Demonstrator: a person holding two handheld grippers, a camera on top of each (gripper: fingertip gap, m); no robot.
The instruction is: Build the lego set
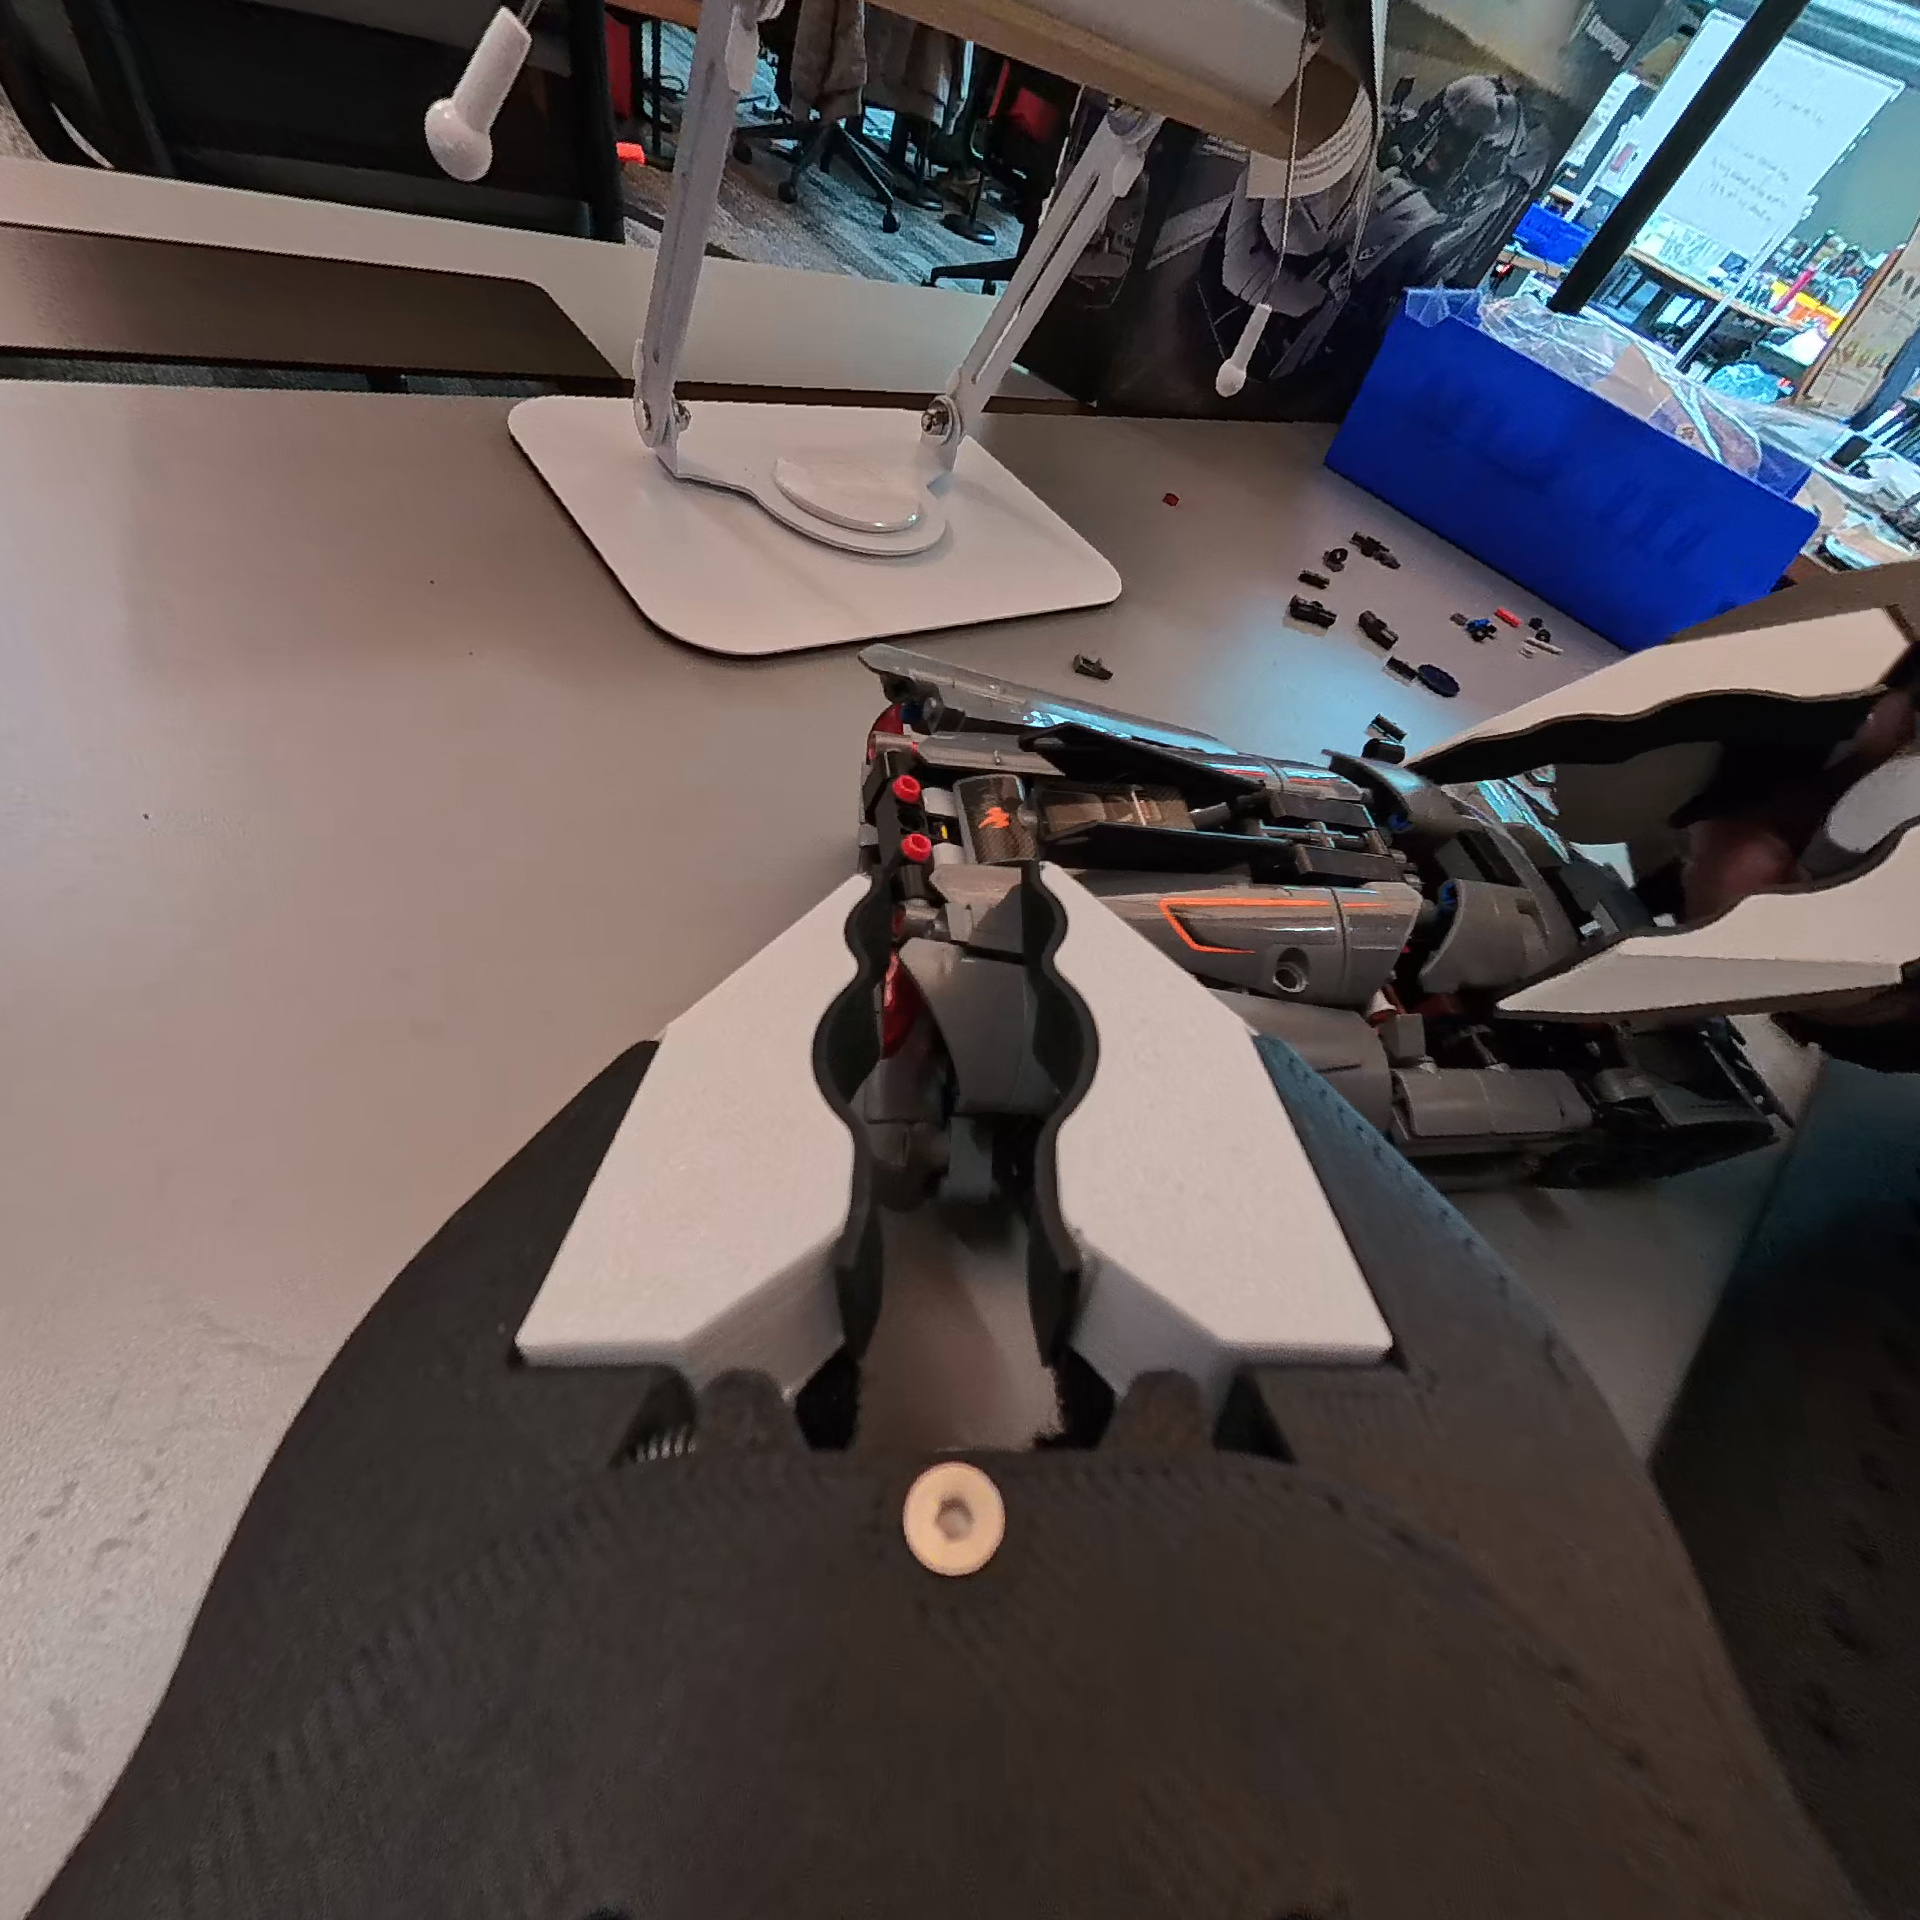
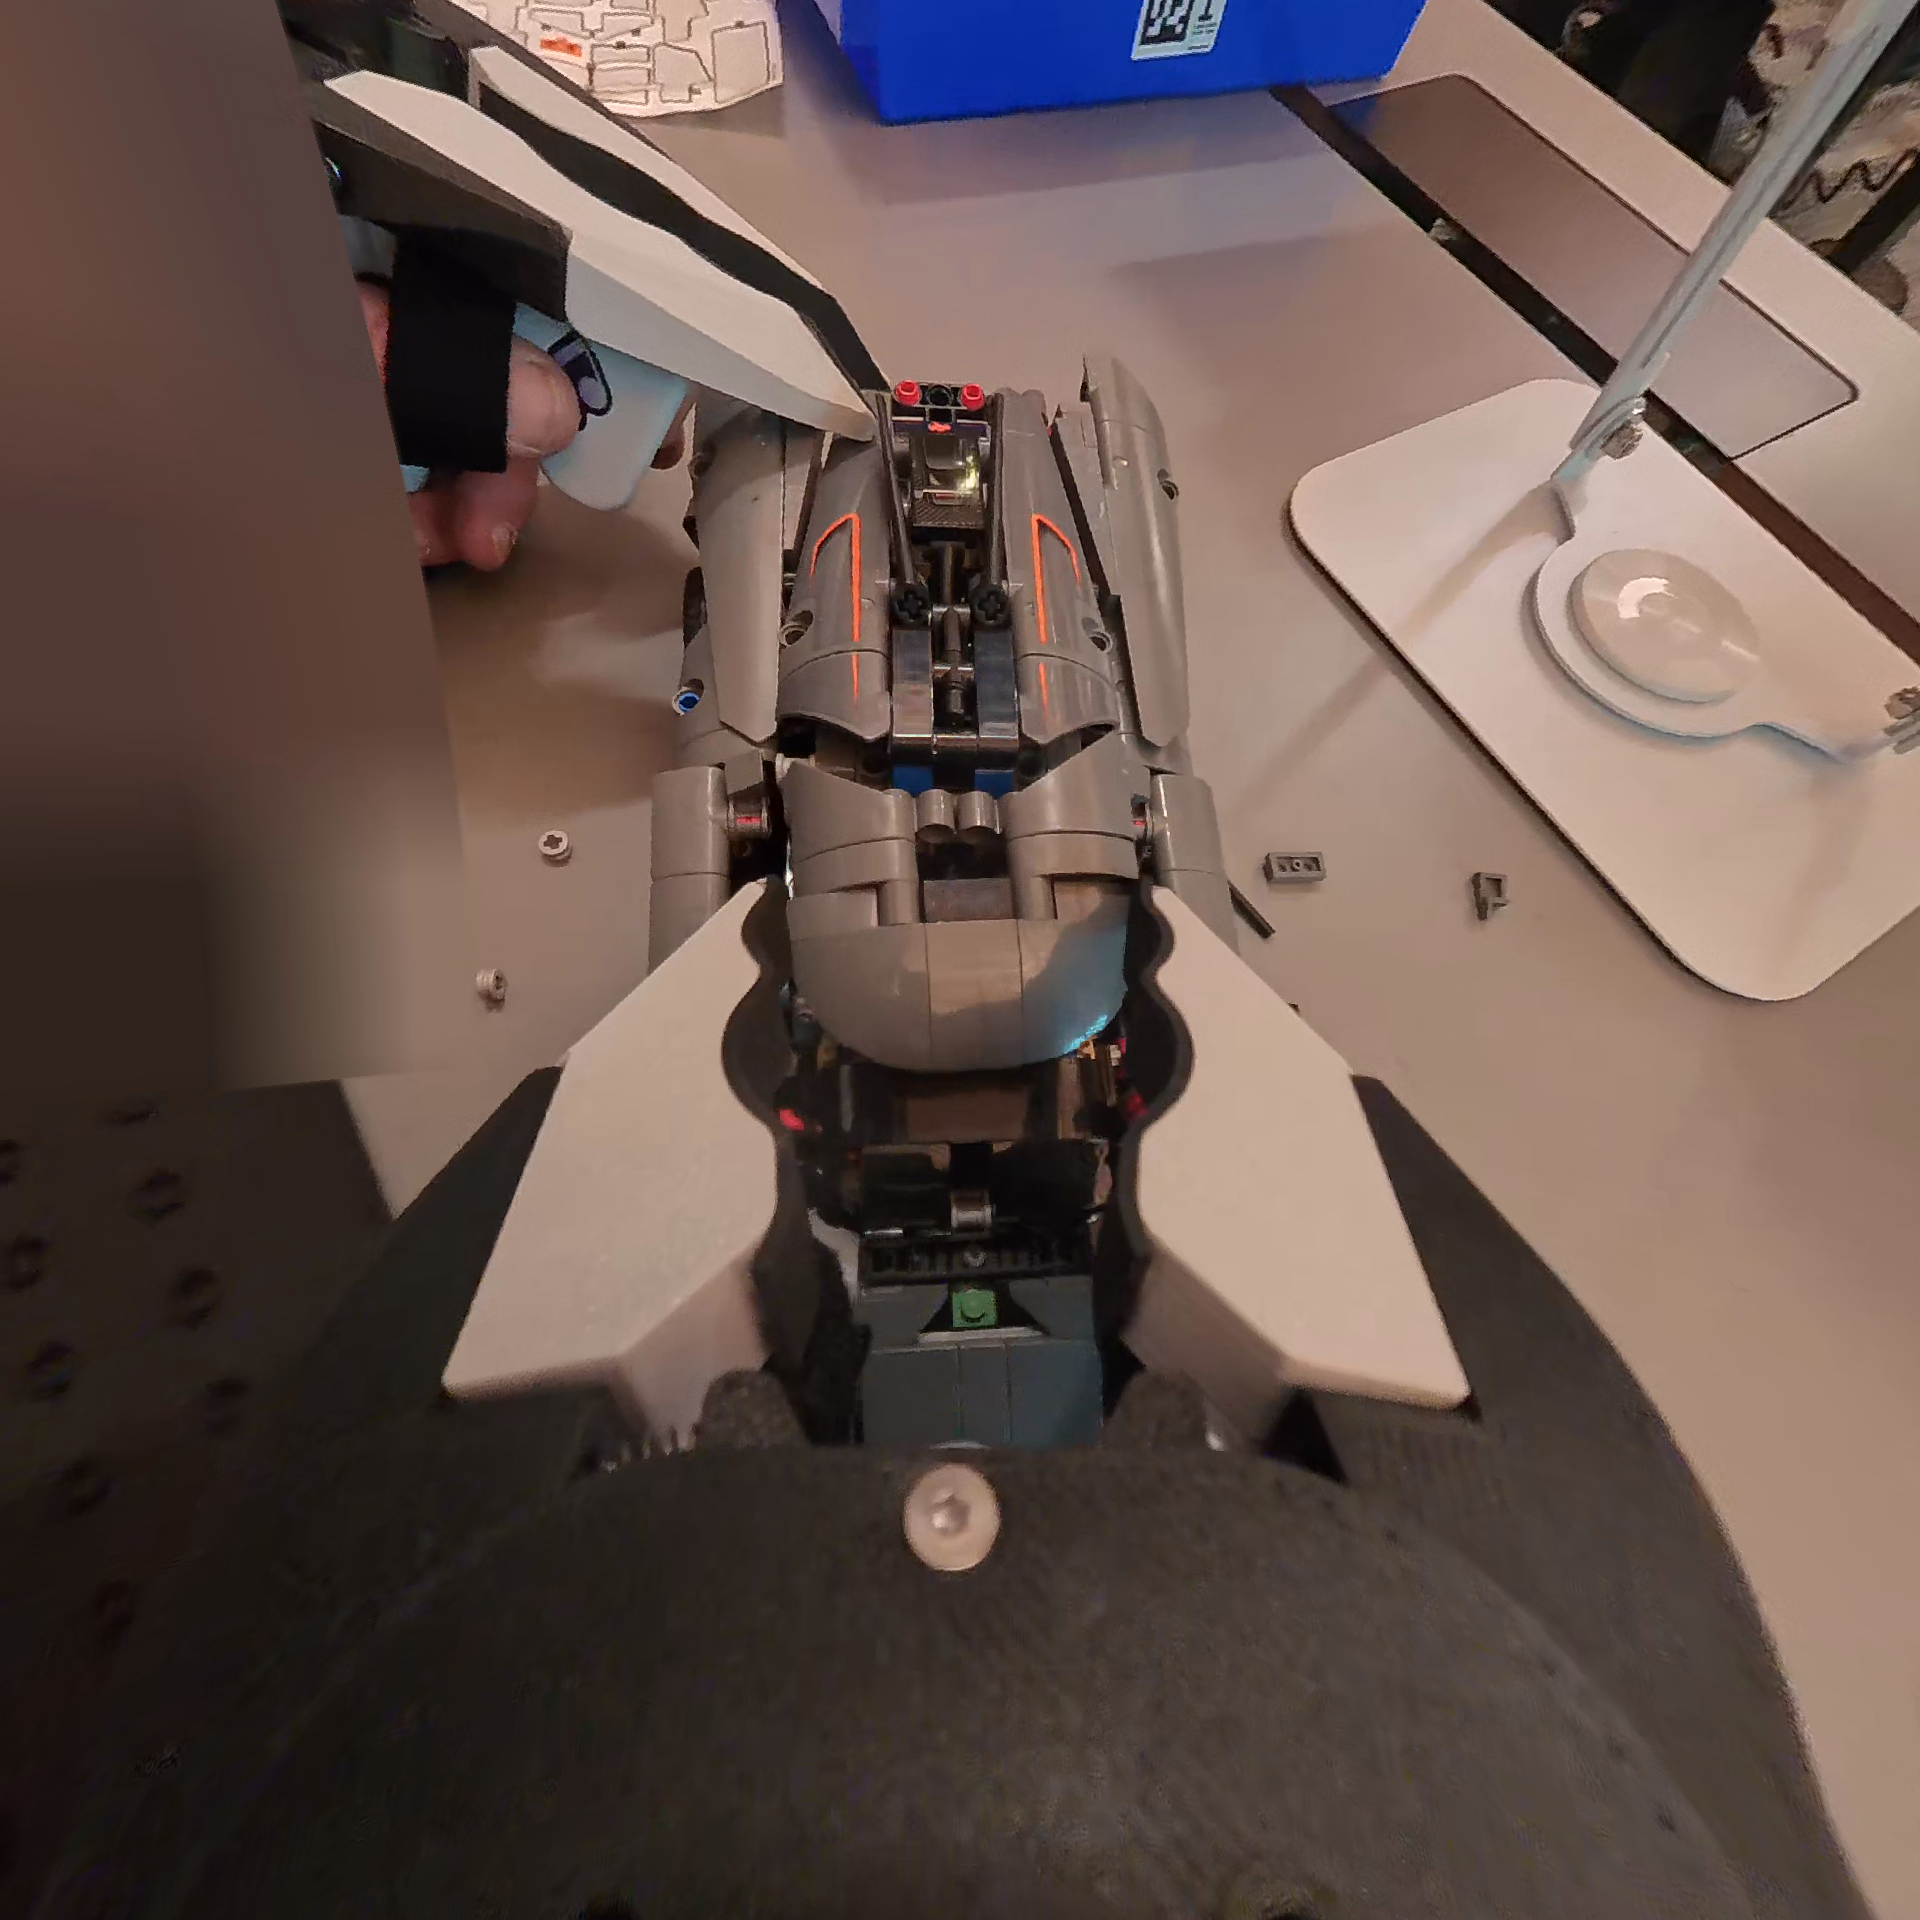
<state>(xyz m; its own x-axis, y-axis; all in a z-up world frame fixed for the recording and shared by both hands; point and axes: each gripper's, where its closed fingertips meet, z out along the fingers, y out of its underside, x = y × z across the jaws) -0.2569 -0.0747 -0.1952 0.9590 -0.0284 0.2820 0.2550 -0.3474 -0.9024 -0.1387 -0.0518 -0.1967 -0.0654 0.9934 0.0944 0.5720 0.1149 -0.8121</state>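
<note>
Both claws grasp the grey plastic brick car mid-bench: left gripper clenched on its rear, right gripper on its nose. Keep both grips firm and level.

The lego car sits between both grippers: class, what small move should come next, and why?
Probably keep the right gripper clamped on the lego car and ease the left gripper off its rear corner to fetch one of the loose pieces on the table. Both grippers seem to be gripping the car, so neither is free, and the spare parts lie untouched near the blue bin.
</note>
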